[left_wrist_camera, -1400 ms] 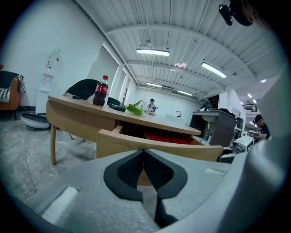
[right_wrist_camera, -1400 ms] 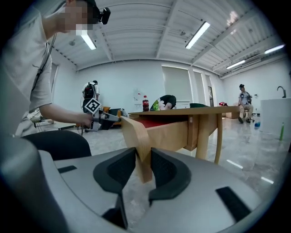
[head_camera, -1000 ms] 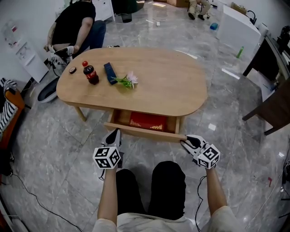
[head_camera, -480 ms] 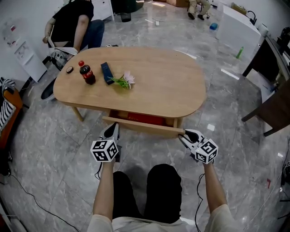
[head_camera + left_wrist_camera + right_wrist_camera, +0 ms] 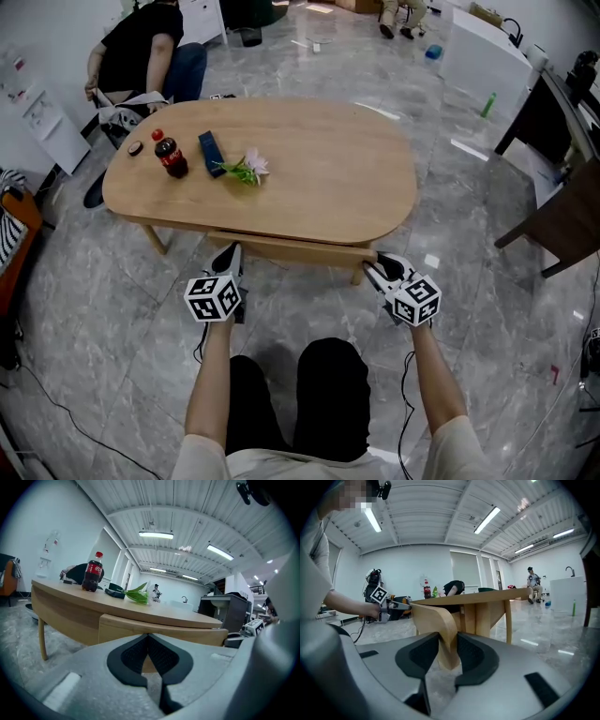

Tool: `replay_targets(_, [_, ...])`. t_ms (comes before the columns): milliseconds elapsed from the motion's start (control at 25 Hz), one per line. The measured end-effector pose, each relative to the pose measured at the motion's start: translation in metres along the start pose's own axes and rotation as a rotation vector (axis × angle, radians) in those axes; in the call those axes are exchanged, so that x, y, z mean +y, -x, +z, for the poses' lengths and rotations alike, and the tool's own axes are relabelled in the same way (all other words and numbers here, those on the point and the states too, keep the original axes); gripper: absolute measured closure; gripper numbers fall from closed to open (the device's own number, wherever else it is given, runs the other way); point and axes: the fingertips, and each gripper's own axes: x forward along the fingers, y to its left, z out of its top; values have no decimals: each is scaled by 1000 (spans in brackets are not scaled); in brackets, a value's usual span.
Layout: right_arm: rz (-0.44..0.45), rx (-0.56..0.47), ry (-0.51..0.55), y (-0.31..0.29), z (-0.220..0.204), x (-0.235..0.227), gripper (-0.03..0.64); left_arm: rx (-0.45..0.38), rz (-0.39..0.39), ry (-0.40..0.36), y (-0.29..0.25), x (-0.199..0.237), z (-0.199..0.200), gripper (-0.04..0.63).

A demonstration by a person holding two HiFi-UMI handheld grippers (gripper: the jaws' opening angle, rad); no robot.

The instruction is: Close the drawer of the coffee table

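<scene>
Drawer front of pale wood (image 5: 291,249) sits almost fully pushed in under the near edge of the oval wooden bench (image 5: 328,159). Left gripper (image 5: 148,637), jaws closed together, points at the drawer's left part. Right gripper (image 5: 448,644), whose jaws have just been opening, stands wide, loosely straddling the drawer's right end. A red-capped cola bottle (image 5: 170,156), a dark blue box (image 5: 209,147) and a pink flower (image 5: 246,170) rest on the bench's far left.

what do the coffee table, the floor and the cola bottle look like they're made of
The coffee table looks like light wood or wood veneer with a matte finish: even tan colour, faint grain.
The floor looks like polished grey stone or marble-look tile: pale veining, bright reflections of the lights.
The cola bottle is probably clear plastic: dark drink showing through, red cap and label.
</scene>
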Motion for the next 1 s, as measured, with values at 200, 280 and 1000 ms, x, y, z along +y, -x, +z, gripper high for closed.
replay_targets(200, [-25,24,16,-8,2,-5,488,-7,4,18,-10,6,2,586])
replay_targets(280, [-34,35,17,-10,3,-9,487,-6,5,16,-15,6,5,586])
replay_targets(1000, [-91,50,-10,-27,10,-32,479,-8,11,-5,-42,10,14,586])
